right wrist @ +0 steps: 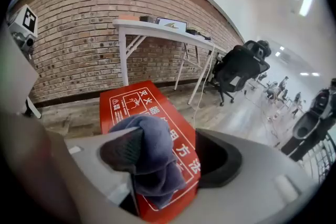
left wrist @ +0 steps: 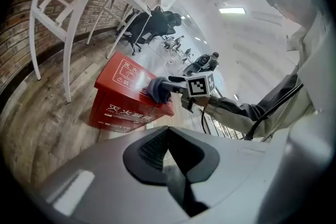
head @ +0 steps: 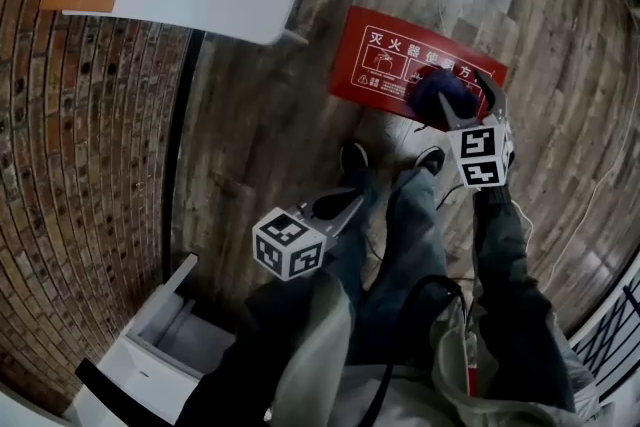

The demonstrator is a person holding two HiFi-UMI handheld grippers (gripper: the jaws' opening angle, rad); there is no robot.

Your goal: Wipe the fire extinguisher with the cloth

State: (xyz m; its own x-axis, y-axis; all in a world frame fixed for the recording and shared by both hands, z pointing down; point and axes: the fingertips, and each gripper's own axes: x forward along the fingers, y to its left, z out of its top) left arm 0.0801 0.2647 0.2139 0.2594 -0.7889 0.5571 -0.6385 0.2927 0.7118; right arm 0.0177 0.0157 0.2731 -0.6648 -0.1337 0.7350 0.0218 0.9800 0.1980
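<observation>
**Wiping the box lid, with the cloth loose in a wide-open gripper**

The right gripper (right wrist: 173, 157) has its jaws wide apart. The blue-grey cloth (right wrist: 152, 160) hangs bunched against one jaw pad and the other pad is clear of it, so nothing is clamped. The cloth hangs over the near end of the red fire extinguisher box (head: 400, 65), which stands on the wooden floor (head: 270, 115) just ahead of the person's shoes (head: 352, 155). Whether the cloth touches the top of the box I cannot tell. The left gripper (left wrist: 168, 152) is held aside with its jaws together on nothing, well apart from the box.

This looks like the wiping step, caught with the cloth ungripped. The next move likely calls for closing the jaws firmly on a thick fold before dragging it across the printed top; otherwise the cloth could slip off the pad.

The box is closed. Nothing inside it shows, so the extinguisher itself is not seen.
</observation>
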